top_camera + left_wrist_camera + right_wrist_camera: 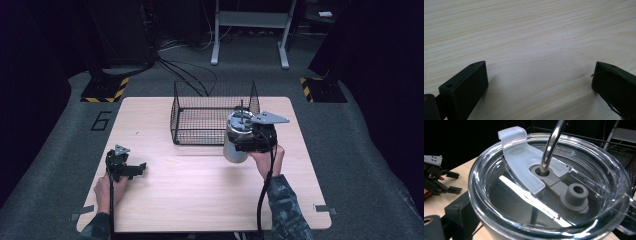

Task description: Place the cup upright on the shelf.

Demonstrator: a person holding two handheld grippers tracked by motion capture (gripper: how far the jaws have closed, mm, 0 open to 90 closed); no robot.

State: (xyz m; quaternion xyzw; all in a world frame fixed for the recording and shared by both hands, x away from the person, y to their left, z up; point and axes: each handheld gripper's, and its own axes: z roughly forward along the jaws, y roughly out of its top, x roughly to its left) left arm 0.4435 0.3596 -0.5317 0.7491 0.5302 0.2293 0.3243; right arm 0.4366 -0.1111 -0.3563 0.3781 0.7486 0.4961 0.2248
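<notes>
A steel tumbler point(231, 150) with a clear lid point(554, 195) and a metal straw point(552, 142) is held just in front of the wire basket's point(176, 117) right front corner. My right gripper point(241, 141) is shut on the tumbler just below its rim. Its black jaws stand on either side in the right gripper view, where one finger point(457, 212) shows at lower left. My left gripper point(139, 169) rests low over the wooden table point(200, 190) at the left. It is open point(540, 68) with only bare wood point(536, 30) between its jaws.
The black wire basket stands at the table's far middle, with nothing visible inside. A white metal stand point(250, 30) and cables point(185, 72) lie on the floor beyond. The left gripper point(439, 180) appears far off in the right gripper view.
</notes>
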